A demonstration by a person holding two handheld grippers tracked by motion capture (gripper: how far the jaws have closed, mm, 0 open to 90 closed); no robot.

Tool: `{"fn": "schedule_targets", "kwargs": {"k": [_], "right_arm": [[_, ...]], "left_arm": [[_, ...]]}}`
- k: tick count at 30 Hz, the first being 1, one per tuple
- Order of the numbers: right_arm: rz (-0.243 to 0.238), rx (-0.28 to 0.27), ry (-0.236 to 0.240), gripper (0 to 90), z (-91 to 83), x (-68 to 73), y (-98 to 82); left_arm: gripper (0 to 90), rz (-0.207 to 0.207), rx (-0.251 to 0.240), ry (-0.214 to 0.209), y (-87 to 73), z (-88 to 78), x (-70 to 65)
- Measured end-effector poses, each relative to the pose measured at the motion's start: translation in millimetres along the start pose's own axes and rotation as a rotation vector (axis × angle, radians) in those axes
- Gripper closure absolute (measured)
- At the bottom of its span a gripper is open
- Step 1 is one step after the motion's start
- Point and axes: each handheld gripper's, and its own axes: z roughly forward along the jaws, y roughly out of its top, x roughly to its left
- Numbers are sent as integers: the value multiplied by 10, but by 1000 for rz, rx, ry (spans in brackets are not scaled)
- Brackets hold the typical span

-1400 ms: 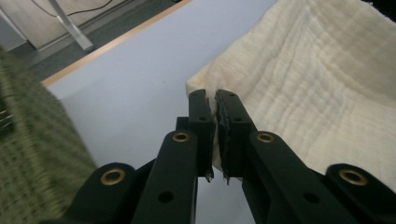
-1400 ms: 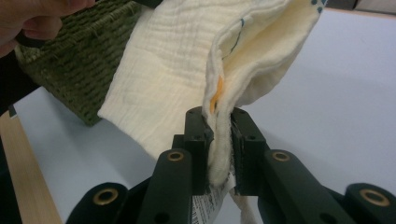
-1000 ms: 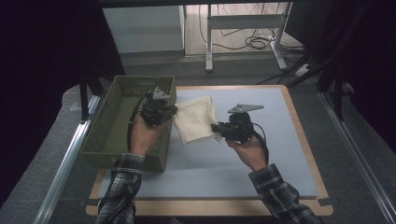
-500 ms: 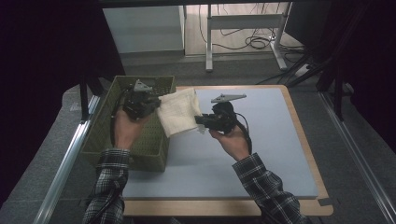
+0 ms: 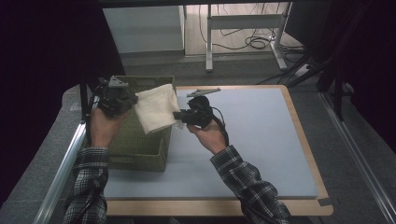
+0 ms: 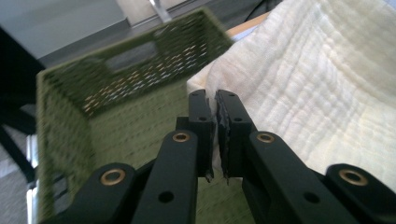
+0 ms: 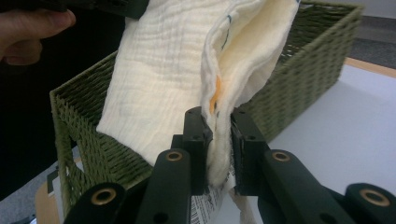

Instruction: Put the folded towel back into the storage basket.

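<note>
Both grippers, left gripper [image 5: 132, 100] and right gripper [image 5: 178, 115], carried the cloth [image 5: 156, 113] leftward over the basket [image 5: 140, 149].

The cloth [image 7: 159, 88] is soft cream gauze with a crinkled, matt weave. Beneath it, the basket [image 5: 140, 144] is rough woven olive wicker. Beside the basket, the table mat [image 5: 261, 140] looks smooth, matt grey-blue, edged in pale wood.

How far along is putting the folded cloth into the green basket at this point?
Done: the cream folded muslin cloth is off the blue-grey table mat, pinched at opposite edges by the left claw and the right claw. In hand: it hangs above the right-hand rim of the green woven basket. Left: bring it fully over the opening, lower it in and let go with both claws.
</note>
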Motion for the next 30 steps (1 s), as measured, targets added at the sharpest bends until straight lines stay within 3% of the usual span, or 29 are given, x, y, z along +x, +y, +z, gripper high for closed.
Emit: {"fn": "schedule_targets", "kwargs": {"k": [7,14,23,30], "right_arm": [[-37,44,9,785,396,178,36],[-76,95,3,783,736,335,40],[-103,168,-13,781,1044,454,28],[-137,236,-39,778,1195,513,29]], "left_arm": [[852,-45,45,43,-261,-7,260],[852,-70,97,74,-508,43,429],[851,-90,161,99,-768,164,558],[849,-80,199,103,-863,250,579]]}}
